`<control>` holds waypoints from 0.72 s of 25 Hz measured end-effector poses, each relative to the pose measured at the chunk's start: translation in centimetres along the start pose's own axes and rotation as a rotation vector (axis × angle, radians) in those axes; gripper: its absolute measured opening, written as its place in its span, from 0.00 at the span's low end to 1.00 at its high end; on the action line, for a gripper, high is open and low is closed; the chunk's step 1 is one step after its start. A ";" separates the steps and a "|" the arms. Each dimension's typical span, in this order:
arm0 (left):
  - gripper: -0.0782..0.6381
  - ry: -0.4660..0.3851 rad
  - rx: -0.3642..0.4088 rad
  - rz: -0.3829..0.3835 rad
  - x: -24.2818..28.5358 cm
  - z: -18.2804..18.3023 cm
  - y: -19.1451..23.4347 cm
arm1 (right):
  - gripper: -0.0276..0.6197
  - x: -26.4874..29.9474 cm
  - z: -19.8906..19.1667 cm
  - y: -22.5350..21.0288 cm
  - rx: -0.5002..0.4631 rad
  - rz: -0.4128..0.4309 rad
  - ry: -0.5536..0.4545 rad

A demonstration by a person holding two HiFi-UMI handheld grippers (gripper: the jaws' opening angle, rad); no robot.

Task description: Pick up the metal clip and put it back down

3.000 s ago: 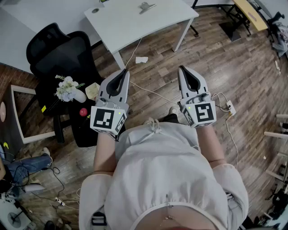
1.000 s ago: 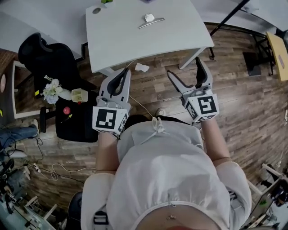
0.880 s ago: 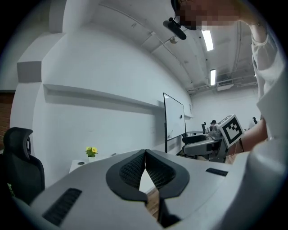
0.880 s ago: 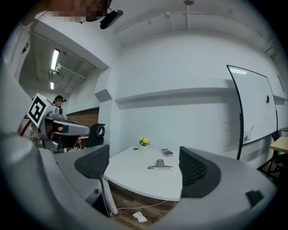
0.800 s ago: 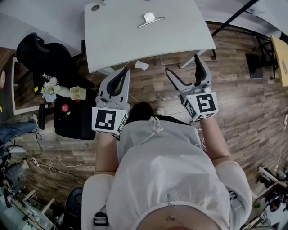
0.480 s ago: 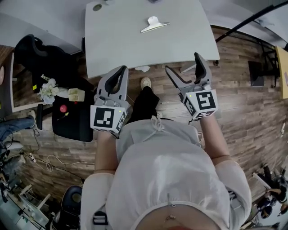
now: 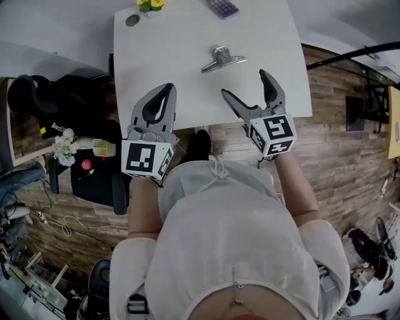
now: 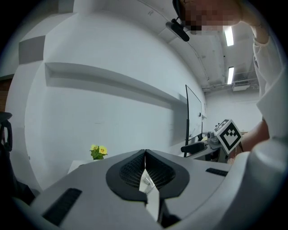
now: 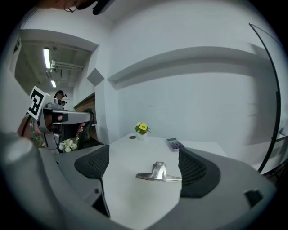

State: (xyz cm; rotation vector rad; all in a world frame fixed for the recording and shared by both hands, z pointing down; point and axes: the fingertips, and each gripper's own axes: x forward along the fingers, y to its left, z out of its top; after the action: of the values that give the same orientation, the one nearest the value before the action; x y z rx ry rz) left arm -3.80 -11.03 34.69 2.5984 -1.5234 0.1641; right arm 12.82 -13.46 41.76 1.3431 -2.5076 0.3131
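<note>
A shiny metal clip (image 7: pixel 223 59) lies on the white table (image 7: pixel 162 56), a little past its near edge. My right gripper (image 7: pixel 245 85) is open, its tips over the table's front edge just short of the clip and not touching it. In the right gripper view the clip (image 9: pixel 158 173) lies on the tabletop ahead, between the two spread dark pads (image 9: pixel 92 162). My left gripper (image 7: pixel 164 94) is shut with nothing in it, level with the table's front edge and left of the clip. In the left gripper view that gripper (image 8: pixel 145 153) has its jaws pressed together.
A small pot of yellow flowers (image 7: pixel 149 5), a calculator (image 7: pixel 222 7) and a round grommet (image 7: pixel 132 20) sit at the table's far side. A black chair (image 7: pixel 37 100) and a low black stool (image 7: pixel 94 178) with flowers stand on the wooden floor to the left.
The person has walked up to the table, so the clip is now close ahead. The right gripper, shut three seconds ago, stands open. The left gripper stayed shut.
</note>
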 end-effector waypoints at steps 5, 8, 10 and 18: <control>0.13 0.018 -0.037 0.000 4.1 -1.2 4.0 | 0.79 6.7 -2.1 -1.9 0.021 0.008 0.108; 0.13 0.027 -0.057 -0.008 5.9 -2.5 6.1 | 0.79 10.1 -4.2 -2.8 0.038 0.007 0.180; 0.13 0.030 -0.062 -0.010 7.0 -3.3 7.4 | 0.79 12.1 -5.6 -3.4 0.045 0.001 0.228; 0.13 0.112 -0.049 -0.022 10.2 -7.1 10.6 | 0.76 17.6 -10.9 -5.2 0.080 -0.022 0.414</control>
State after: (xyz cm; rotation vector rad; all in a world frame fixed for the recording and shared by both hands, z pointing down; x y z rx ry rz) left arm -8.30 -23.74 43.84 2.5214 -1.4429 0.2624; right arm 9.36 -26.53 58.30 1.1881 -2.1544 0.6227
